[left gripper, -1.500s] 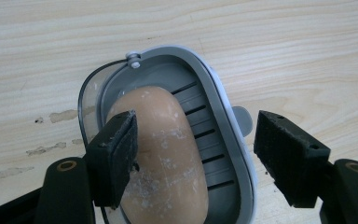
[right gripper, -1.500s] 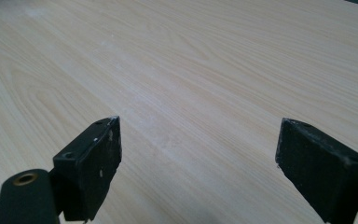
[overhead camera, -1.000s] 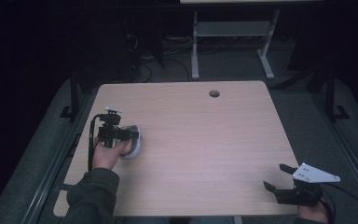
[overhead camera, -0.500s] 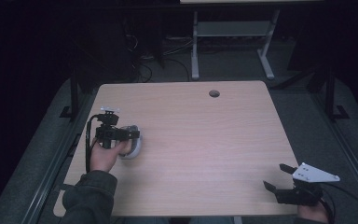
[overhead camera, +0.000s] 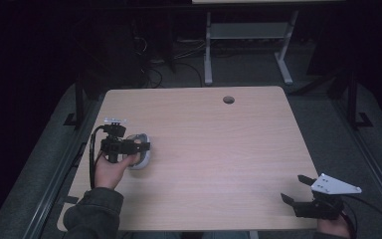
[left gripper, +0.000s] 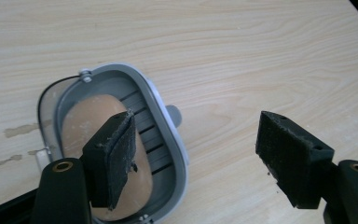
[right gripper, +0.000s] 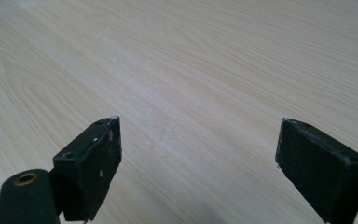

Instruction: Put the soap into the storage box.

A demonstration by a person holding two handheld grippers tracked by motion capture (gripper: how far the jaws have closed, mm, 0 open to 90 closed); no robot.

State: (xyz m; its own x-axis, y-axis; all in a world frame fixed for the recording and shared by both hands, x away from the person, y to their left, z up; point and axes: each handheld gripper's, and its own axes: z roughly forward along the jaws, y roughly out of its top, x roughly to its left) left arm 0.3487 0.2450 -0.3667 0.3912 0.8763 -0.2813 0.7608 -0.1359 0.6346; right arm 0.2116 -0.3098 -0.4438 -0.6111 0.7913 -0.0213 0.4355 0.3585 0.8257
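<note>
Grey soap dish (left gripper: 116,140) has slid slightly nearer under the spread left tongs (left gripper: 200,154); right tongs (right gripper: 214,168) gape idle.

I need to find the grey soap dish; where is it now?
The grey soap dish lies near the table's left edge in the high view, under the open left gripper, one finger over its basin.

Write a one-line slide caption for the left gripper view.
Open left hand-held gripper straddling the rim of a grey oval soap dish holding a tan bar, on a wooden table.
</note>
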